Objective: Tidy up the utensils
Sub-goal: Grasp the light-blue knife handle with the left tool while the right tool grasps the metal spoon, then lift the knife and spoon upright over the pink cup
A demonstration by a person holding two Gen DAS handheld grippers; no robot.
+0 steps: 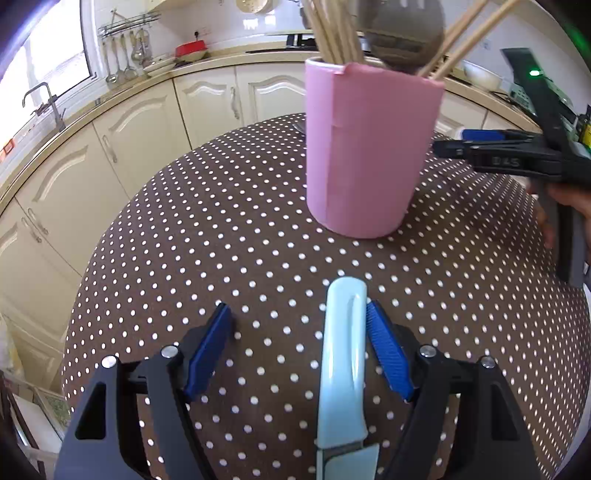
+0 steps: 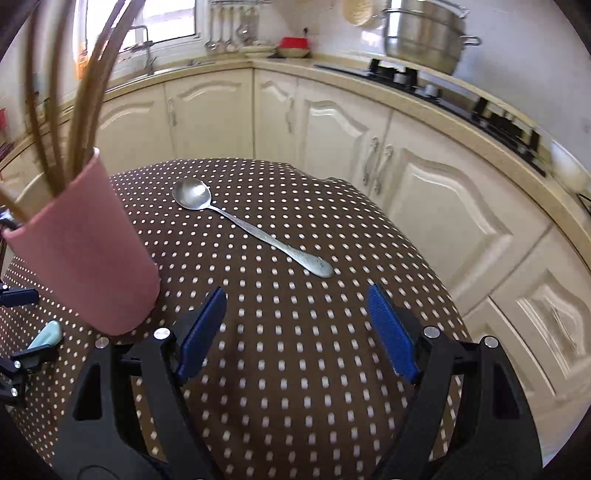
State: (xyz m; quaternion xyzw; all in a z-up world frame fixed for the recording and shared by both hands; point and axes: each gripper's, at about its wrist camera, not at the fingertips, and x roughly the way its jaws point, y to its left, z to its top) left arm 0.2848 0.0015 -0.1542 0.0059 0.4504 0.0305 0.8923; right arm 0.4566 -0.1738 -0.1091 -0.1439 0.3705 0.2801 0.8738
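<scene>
A pink utensil holder [image 1: 373, 147] stands on the polka-dot table [image 1: 221, 258], with wooden chopsticks [image 1: 332, 33] and a dark utensil in it. It also shows in the right wrist view [image 2: 85, 251]. My left gripper [image 1: 299, 317] is open; a light blue utensil handle [image 1: 343, 354] lies between its fingers, against the right pad [image 1: 388, 350]. My right gripper [image 2: 295, 299] is open and empty above the table. A metal spoon [image 2: 251, 229] lies on the cloth just beyond it. The right gripper also shows in the left wrist view [image 1: 517, 158], beside the holder.
Cream kitchen cabinets [image 2: 332, 122] and a counter curve around the table. A stove with a steel pot [image 2: 424, 33] is at the back right. A sink and hanging ladles [image 1: 122, 55] are at the back left.
</scene>
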